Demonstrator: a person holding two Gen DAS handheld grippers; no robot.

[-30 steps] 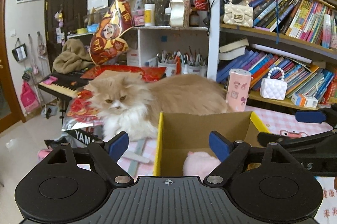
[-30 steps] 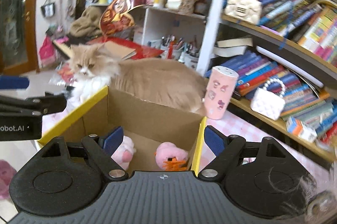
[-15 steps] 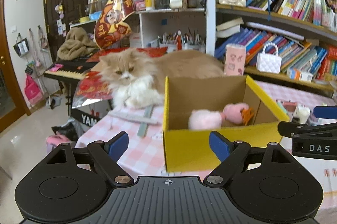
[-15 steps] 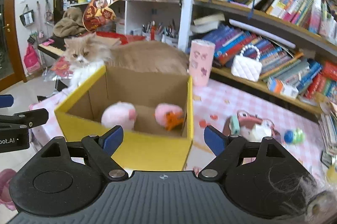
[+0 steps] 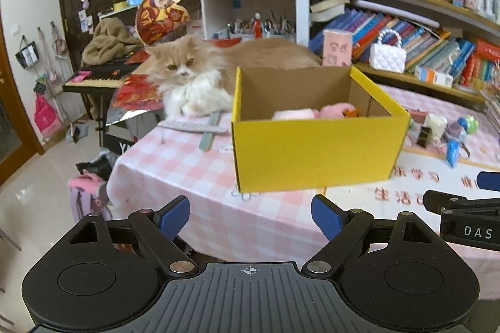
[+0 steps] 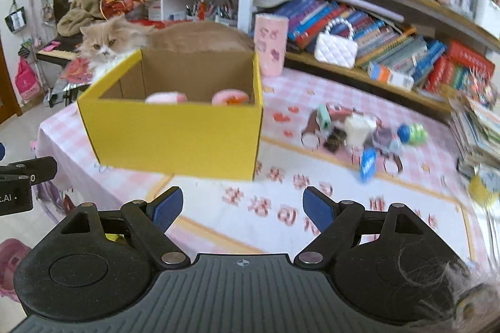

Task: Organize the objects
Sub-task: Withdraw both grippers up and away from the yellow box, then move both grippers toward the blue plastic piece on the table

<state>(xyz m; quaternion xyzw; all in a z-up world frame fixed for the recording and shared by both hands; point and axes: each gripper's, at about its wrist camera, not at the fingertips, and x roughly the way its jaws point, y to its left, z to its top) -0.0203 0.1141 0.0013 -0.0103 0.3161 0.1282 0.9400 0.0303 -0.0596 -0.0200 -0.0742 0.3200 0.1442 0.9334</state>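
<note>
Pink-checked tablecloth (image 5: pixel 193 164) covers a table before crowded bookshelves (image 6: pixel 390 4). Low in front, the left gripper (image 5: pixel 250 215) and right gripper (image 6: pixel 242 204) both stand with blue pads spread apart, nothing between them. Beyond them sits a yellow cardboard box (image 5: pixel 312 151) holding pink plush toys (image 6: pixel 229 97). Small toys (image 6: pixel 359 129) lie scattered to its right. A fluffy cat (image 5: pixel 187 73) rests behind the box.
</note>
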